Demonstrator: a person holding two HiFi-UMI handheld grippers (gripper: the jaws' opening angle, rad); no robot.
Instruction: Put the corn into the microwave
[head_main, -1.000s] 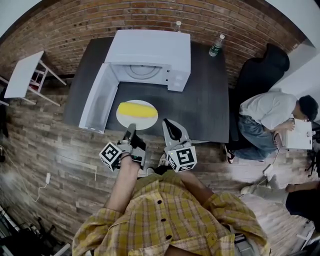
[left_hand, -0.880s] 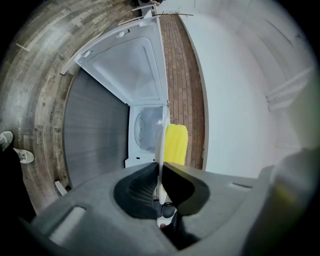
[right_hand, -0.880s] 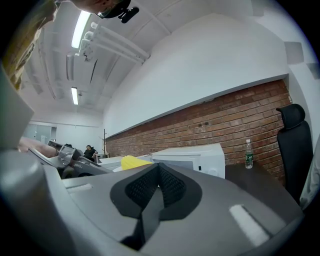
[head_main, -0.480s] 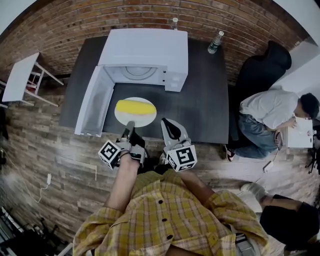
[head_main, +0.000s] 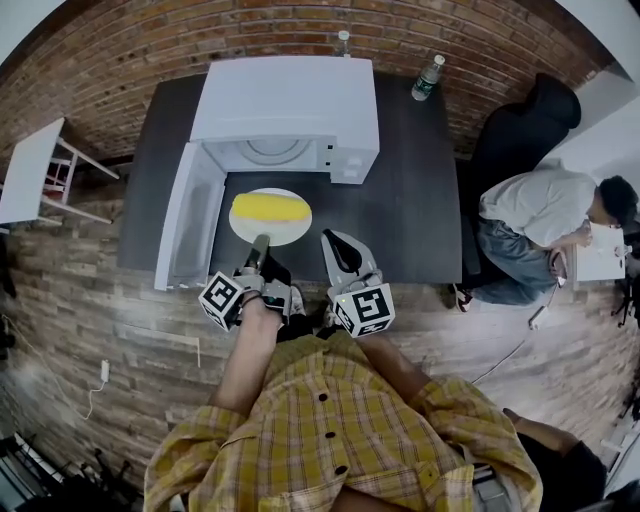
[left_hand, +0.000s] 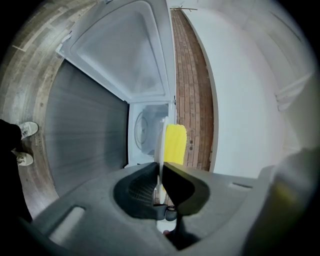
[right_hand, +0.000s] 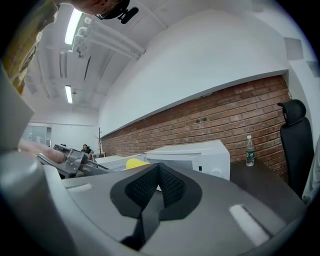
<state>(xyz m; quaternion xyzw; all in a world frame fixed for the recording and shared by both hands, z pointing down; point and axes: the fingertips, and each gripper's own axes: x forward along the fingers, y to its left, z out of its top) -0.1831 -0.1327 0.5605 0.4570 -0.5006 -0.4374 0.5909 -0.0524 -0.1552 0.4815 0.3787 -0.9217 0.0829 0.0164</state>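
Corn (head_main: 270, 208), crosswise on a plate (head_main: 272, 236) pinched by the left gripper (head_main: 260, 243), is held before the open microwave (head_main: 285, 100), the right gripper (head_main: 336, 240) closed and empty.

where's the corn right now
In the head view the yellow corn cob lies on the round white plate, just in front of the open white microwave, with the left gripper clamped on the plate's near rim.
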